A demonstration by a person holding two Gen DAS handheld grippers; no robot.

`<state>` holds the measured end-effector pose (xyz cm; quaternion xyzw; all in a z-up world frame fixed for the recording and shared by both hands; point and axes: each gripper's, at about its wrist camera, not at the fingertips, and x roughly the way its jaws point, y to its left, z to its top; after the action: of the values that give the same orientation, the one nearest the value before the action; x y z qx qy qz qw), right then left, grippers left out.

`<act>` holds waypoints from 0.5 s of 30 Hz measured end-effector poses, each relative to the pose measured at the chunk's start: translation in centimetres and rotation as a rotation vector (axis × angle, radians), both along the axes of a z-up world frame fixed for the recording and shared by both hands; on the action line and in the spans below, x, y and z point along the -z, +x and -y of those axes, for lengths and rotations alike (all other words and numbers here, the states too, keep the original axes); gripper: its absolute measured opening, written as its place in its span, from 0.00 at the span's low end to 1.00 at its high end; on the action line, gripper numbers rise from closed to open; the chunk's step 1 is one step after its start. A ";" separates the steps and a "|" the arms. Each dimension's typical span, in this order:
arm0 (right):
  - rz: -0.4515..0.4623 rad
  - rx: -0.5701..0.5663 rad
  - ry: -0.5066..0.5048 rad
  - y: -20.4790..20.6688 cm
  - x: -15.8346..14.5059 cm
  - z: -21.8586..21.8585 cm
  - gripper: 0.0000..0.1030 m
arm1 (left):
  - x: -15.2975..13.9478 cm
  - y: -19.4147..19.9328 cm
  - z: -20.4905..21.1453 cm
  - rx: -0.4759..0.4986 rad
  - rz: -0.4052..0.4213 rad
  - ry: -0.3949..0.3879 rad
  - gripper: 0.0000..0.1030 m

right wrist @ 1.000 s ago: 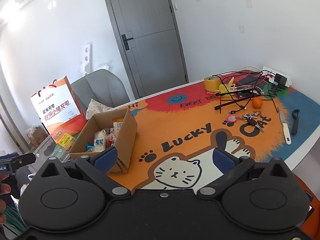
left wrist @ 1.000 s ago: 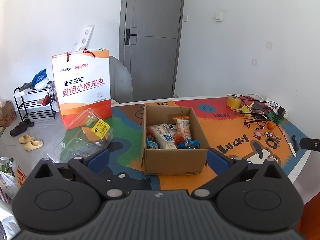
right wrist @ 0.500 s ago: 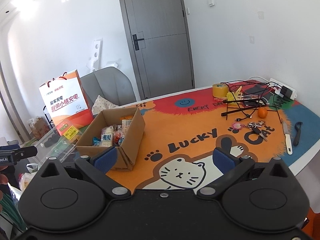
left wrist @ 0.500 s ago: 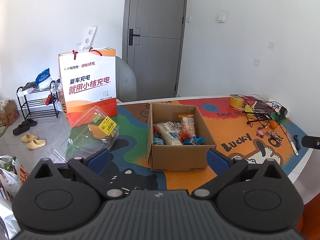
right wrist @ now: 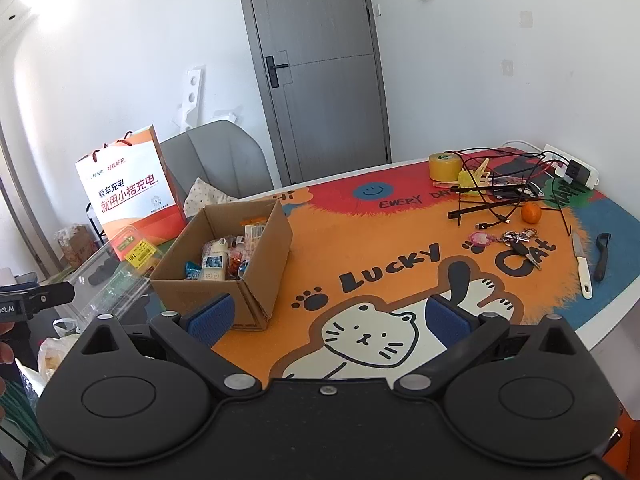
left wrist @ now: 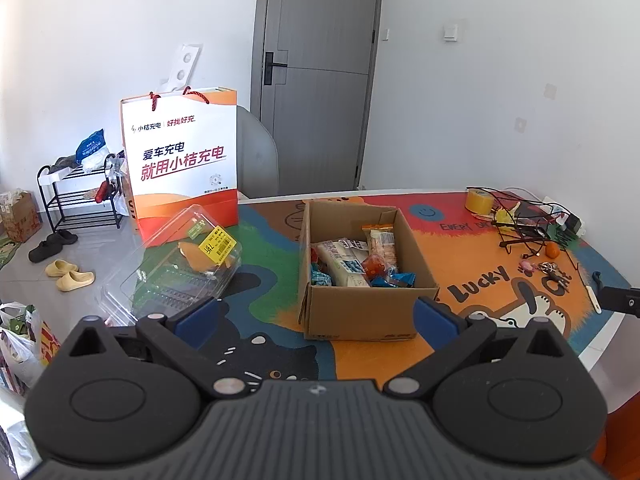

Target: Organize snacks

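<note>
Centrally in the left wrist frame, the mat point(left wrist: 460, 248) carries an open box point(left wrist: 360, 280) of snacks point(left wrist: 352, 260); a clear tray point(left wrist: 176, 268) lies left. Both grippers, left point(left wrist: 316, 316) and right point(right wrist: 328, 316), gape wide and empty.

Open-topped box point(left wrist: 360, 312), clear container point(left wrist: 172, 264) left, bare mat point(right wrist: 360, 236) right

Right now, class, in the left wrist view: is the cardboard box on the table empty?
No, the cardboard box is open on top and holds several wrapped snacks.
</note>
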<state>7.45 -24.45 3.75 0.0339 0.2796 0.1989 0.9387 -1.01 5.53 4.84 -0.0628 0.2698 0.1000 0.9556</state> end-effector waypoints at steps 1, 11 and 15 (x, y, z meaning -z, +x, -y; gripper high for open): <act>-0.003 -0.001 0.003 0.0 0.0 0.0 1.00 | 0.0 0.0 0.0 0.002 0.001 0.001 1.00; 0.006 0.008 0.000 -0.1 -0.1 0.2 1.00 | 0.1 0.1 0.2 0.009 -0.006 0.003 1.00; 0.004 0.007 0.002 0.0 -0.1 0.2 1.00 | 0.2 0.1 0.2 0.008 -0.008 0.004 1.00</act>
<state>7.41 -24.64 3.86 0.0355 0.2775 0.1959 0.9399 -0.90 5.32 4.69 -0.0594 0.2734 0.0969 0.9552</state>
